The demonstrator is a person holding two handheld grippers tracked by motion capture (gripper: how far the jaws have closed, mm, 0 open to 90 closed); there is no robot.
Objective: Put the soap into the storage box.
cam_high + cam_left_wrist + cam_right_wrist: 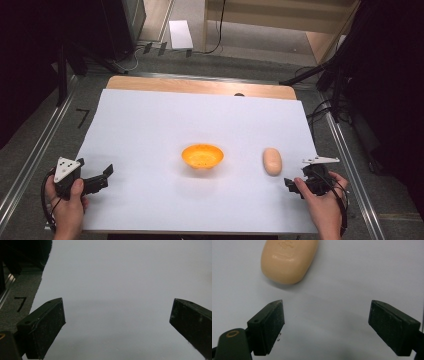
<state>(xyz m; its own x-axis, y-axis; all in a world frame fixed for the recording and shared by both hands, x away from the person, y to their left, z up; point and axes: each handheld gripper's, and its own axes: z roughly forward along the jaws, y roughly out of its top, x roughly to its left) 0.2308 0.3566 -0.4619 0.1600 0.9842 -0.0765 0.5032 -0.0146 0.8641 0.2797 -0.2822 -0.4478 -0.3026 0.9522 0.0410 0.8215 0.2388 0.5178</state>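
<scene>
Right tool (pixel 295 185) near counter's right front edge, jaws spread, nothing between them; in right gripper view, tool (pixel 325 326) aimed at bare white sheet with pale peach oval soap bar (pixel 288 260) just beyond left jaw tip, apart from both pads. Left tool (pixel 100 177) at front left, jaws spread wide and empty, well apart from everything; same in left gripper view (pixel 117 322), over bare white paper-covered counter (pixel 120 277).

Soap bar (pixel 272 161) flat on white counter (pixel 150 125), long axis running front to back, to right of shallow orange perforated plastic bowl (pixel 202 156), near but not touching.

Likely step in hand: approach for pickup of soap, bowl probable destination. Not yet aligned.

Notes for doing it well:
- Shift right tool toward left jaw's side until bar centred between pads.
- Grip across short width, not along length.
- Descend low, pads at mid-height of bar; rounded slick sides prone to squirting out.
- Close slowly, evenly.
- Keep left tool parked clear.
</scene>
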